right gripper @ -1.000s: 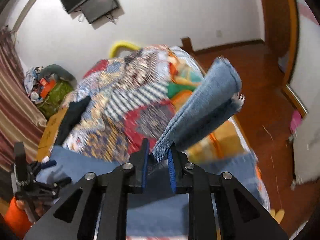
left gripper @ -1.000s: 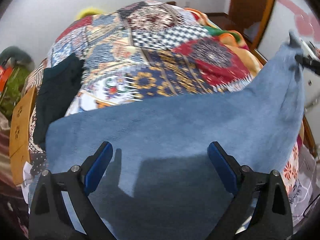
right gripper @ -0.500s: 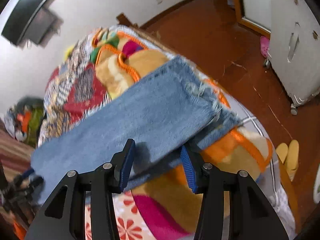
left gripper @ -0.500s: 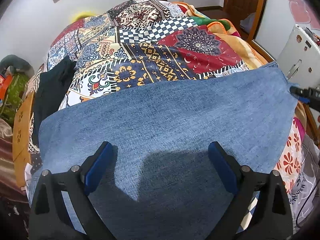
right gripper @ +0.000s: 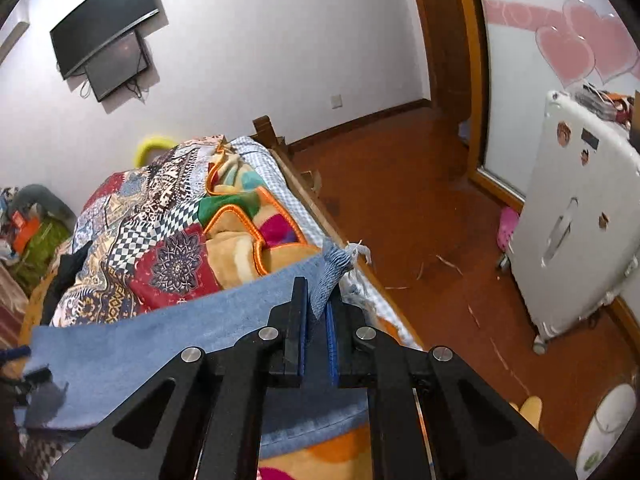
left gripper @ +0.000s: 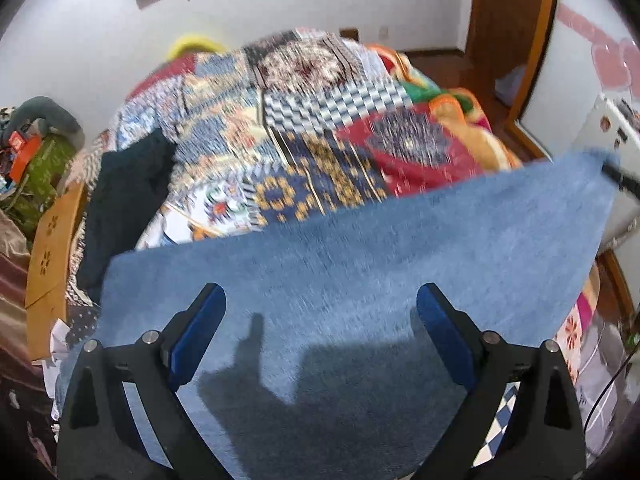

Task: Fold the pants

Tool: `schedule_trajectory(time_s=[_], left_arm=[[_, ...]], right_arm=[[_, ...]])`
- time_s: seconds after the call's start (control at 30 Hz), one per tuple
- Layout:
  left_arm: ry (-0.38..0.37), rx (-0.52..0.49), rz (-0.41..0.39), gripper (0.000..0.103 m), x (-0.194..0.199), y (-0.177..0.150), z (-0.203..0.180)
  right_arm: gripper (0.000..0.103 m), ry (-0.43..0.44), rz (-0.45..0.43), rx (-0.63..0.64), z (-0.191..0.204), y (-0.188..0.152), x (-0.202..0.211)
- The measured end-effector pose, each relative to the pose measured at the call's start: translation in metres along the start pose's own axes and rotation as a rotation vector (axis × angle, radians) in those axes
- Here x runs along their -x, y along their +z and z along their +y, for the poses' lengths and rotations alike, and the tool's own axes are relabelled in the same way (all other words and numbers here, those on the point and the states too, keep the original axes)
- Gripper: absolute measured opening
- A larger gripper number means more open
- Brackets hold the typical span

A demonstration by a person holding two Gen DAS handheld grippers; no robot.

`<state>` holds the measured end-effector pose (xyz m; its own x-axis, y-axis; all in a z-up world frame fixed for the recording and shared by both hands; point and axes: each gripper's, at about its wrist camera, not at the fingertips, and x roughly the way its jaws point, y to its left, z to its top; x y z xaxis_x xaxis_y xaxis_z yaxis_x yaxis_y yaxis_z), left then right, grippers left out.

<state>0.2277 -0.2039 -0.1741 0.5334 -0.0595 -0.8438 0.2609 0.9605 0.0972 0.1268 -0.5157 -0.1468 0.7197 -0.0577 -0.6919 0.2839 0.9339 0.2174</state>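
The blue denim pants (left gripper: 360,264) lie across the near part of the bed and are blurred in the left wrist view. My left gripper (left gripper: 320,320) is open above the pants, its blue pads wide apart and holding nothing. My right gripper (right gripper: 319,316) is shut on the frayed hem end of the pants (right gripper: 334,268) and holds it lifted off the bed's right side. In the left wrist view that lifted corner (left gripper: 592,168) rises at the far right.
A patchwork quilt (left gripper: 320,140) covers the bed. A dark garment (left gripper: 124,200) lies at its left edge. An orange blanket (right gripper: 248,240) lies on the right side. A white suitcase (right gripper: 572,220) stands on the wooden floor (right gripper: 400,208) to the right.
My right gripper opened on the laid-out leg end half a second ago, then shut on the hem again and lifted it. The pants' right corner has risen. My left gripper stayed open.
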Motion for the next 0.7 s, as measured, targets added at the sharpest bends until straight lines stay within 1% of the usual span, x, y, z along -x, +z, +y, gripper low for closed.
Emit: schedule_trajectory(time_s=[0.07,0.17,0.2,0.27,0.3,0.33,0.37,0.43,0.5,0.53,0.6,0.63,0.7], left_arm=[[0.011,0.018,-0.018,0.097,0.004,0.002,0.006],[0.029,0.051,-0.014,0.097,0.005,0.003,0.022],[0.031,0.066,-0.012,0.097,0.006,0.002,0.029],[0.04,0.1,-0.016,0.097,0.011,-0.001,0.047],[0.047,0.114,-0.022,0.097,0.013,-0.003,0.056],[0.06,0.134,-0.032,0.097,0.018,-0.005,0.068],[0.072,0.153,-0.041,0.097,0.022,-0.008,0.08],[0.102,0.201,-0.059,0.097,0.033,-0.016,0.11],[0.129,0.243,-0.076,0.097,0.044,-0.023,0.14],[0.152,0.272,-0.086,0.097,0.051,-0.029,0.159],[0.194,0.309,-0.098,0.098,0.06,-0.038,0.19],[0.223,0.332,-0.099,0.099,0.063,-0.045,0.209],[0.268,0.379,-0.092,0.099,0.068,-0.059,0.242]], right_arm=[[0.007,-0.012,0.057,-0.01,-0.006,-0.014,-0.018],[0.007,-0.037,0.179,-0.015,-0.013,-0.039,-0.053],[0.007,-0.048,0.221,-0.016,-0.014,-0.048,-0.064],[0.007,-0.078,0.276,-0.001,-0.015,-0.06,-0.074],[0.008,-0.101,0.274,0.018,-0.013,-0.062,-0.073],[0.014,-0.119,0.267,0.033,-0.012,-0.06,-0.069],[0.021,-0.161,0.267,0.057,-0.011,-0.057,-0.065],[0.03,-0.22,0.269,0.091,-0.007,-0.048,-0.056],[0.031,-0.253,0.243,0.124,0.002,-0.034,-0.04],[0.032,-0.247,0.229,0.133,0.006,-0.029,-0.033],[0.036,-0.21,0.188,0.153,0.024,-0.016,-0.014],[0.039,-0.186,0.168,0.162,0.035,-0.011,-0.007],[0.041,-0.12,0.12,0.193,0.066,-0.001,0.009]])
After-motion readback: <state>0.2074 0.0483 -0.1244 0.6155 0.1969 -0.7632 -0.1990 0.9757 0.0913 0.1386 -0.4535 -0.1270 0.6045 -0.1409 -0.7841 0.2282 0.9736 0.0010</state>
